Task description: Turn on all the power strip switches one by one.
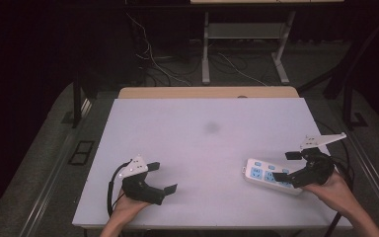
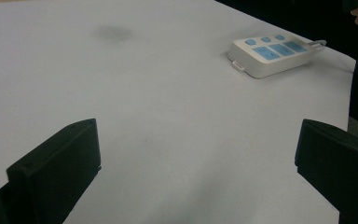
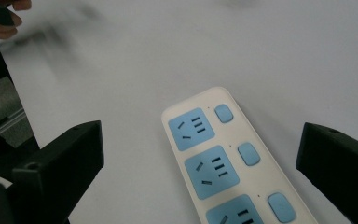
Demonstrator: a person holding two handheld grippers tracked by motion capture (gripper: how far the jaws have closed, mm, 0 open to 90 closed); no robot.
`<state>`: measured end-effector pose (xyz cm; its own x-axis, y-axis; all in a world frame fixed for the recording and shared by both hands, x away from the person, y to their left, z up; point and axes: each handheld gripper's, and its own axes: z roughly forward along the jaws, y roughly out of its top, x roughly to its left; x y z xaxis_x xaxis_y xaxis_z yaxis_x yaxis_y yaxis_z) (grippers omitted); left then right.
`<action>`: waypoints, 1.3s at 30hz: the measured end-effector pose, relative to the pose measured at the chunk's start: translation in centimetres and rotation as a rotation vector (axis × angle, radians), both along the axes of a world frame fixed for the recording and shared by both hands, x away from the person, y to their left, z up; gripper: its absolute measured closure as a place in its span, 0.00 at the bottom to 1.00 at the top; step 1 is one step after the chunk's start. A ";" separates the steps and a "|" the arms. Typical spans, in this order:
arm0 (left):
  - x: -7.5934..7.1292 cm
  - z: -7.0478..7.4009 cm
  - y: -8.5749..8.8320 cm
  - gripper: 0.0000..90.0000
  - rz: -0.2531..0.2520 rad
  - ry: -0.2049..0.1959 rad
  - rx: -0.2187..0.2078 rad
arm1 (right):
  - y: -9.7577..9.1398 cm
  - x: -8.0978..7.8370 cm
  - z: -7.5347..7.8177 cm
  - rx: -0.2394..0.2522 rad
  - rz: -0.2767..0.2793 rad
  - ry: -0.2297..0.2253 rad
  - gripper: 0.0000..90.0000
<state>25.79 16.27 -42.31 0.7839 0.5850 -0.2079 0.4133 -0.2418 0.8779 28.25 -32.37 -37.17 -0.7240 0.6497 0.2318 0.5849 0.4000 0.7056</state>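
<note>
White tabletop carries a power strip near its right front corner, and the right gripper hovers just over it, jaws wide apart on either side. The left gripper, jaws also apart, waits well to the left, holding nothing. This looks like the approach before a grasp; next the right gripper should lower and close across the strip's width.

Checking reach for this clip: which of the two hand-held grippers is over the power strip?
The right hand-held gripper: its open jaws straddle the power strip, while the left hand-held gripper hovers over bare table.
</note>
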 end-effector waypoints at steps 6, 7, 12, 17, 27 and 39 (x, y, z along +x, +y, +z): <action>0.0 0.0 0.0 0.00 -0.001 0.000 0.001 | -0.6 0.4 -0.2 -0.074 0.007 0.024 0.01; 0.0 0.0 0.0 0.00 -0.002 -0.001 0.003 | -0.7 0.5 -0.2 -0.090 0.007 0.032 0.01; 0.0 0.0 -0.1 0.00 -0.004 -0.002 0.002 | -1.5 1.1 -0.2 -0.130 0.019 0.064 0.07; 0.0 -0.1 0.0 0.00 -0.002 0.000 0.004 | -2.1 1.6 0.0 -0.143 0.030 0.080 0.19; 0.1 -0.2 0.0 0.00 0.001 0.006 0.005 | -2.9 1.9 0.2 -0.162 0.071 0.102 0.55; 0.1 -0.2 0.1 0.00 0.005 0.004 0.007 | -3.6 2.4 -0.1 -0.166 0.045 0.109 1.00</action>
